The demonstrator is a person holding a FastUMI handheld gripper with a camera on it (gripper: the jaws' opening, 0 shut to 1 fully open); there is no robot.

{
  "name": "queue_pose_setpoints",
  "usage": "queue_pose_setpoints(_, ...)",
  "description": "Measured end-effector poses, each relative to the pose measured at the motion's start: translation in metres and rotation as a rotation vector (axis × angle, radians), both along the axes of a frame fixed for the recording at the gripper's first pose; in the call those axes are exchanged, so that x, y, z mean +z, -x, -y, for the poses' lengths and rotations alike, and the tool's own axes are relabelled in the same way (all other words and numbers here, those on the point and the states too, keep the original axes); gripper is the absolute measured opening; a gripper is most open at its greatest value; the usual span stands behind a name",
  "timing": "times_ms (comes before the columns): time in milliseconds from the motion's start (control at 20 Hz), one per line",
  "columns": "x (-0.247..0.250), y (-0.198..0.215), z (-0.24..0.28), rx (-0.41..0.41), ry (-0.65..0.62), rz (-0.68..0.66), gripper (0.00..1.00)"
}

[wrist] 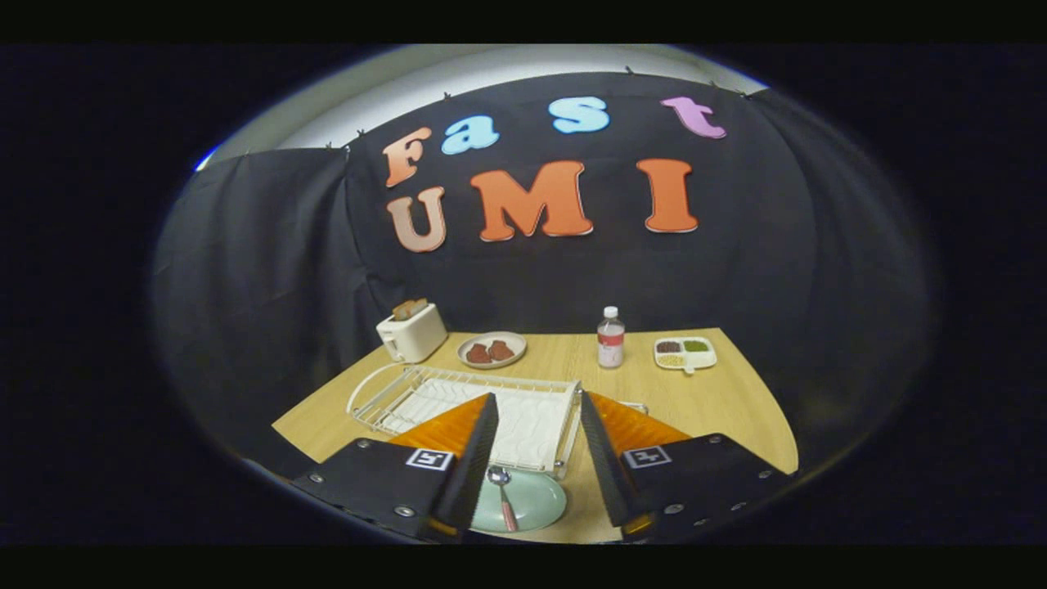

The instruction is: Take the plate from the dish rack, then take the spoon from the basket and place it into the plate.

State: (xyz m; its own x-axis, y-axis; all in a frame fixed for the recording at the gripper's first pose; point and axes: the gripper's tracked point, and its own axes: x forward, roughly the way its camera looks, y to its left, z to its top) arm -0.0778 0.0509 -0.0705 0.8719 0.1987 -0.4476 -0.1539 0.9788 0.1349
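A pale green plate (532, 501) lies on the wooden table (703, 401) in front of the dish rack, low between my fingers. A spoon (502, 496) with a pinkish handle rests in the plate, bowl end toward the rack. My gripper (536, 409) is open and raised above the plate, nothing held between its fingers. The white wire dish rack (458, 401) with a white mat stands just beyond the plate, partly hidden behind both fingers.
A cream toaster (411, 331) with toast stands at the back left. Beside it sits a dish with brown food (492, 350). A small bottle (610, 337) and a white divided tray (685, 352) stand at the back right.
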Motion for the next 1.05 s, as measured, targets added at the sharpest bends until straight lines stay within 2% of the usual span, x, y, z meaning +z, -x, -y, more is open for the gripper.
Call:
queue_pose_setpoints(150,0.033,-0.015,0.019,-0.050,0.037,0.099,0.85)
queue_pose_setpoints(250,0.055,-0.019,0.028,-0.080,0.057,0.168,0.90)
queue_pose_setpoints(450,0.087,-0.025,0.039,-0.123,0.068,0.271,0.94)
queue_pose_setpoints(750,0.108,-0.027,0.034,-0.113,0.070,0.371,0.95)
queue_pose_setpoints(1050,0.107,-0.032,0.030,-0.113,0.064,0.386,0.96)
